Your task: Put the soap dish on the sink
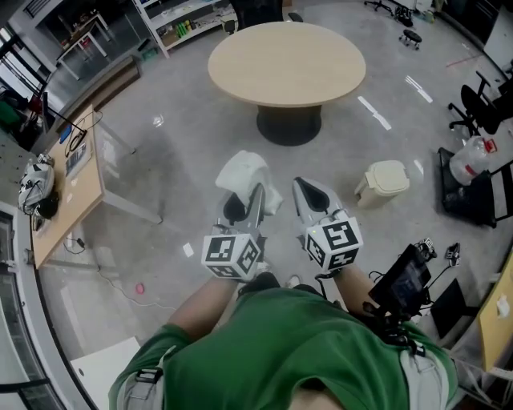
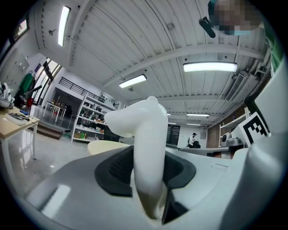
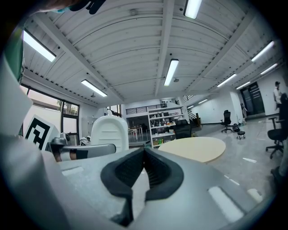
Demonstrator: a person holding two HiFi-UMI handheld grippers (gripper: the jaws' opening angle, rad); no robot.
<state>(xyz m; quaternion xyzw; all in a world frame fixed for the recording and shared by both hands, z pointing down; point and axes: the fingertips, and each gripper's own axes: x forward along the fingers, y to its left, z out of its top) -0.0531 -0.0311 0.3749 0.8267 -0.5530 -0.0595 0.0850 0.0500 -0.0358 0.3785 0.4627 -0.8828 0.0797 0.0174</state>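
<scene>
The soap dish (image 1: 247, 174) is white and rounded, and my left gripper (image 1: 243, 207) is shut on its edge, carrying it above the grey floor. In the left gripper view the white soap dish (image 2: 147, 143) stands upright between the dark pads (image 2: 114, 170), pinched at my left gripper (image 2: 148, 179). My right gripper (image 1: 311, 194) is beside it on the right, shut with nothing in it. In the right gripper view my right gripper (image 3: 144, 168) has its pads (image 3: 159, 173) meeting, and the soap dish (image 3: 109, 131) shows at the left. No sink is in view.
A round beige table (image 1: 286, 62) on a dark base stands ahead. A cream lidded bin (image 1: 385, 180) sits on the floor at the right. A wooden desk (image 1: 68, 188) with cables lines the left, office chairs (image 1: 481, 108) the right, shelves (image 1: 180, 20) the back.
</scene>
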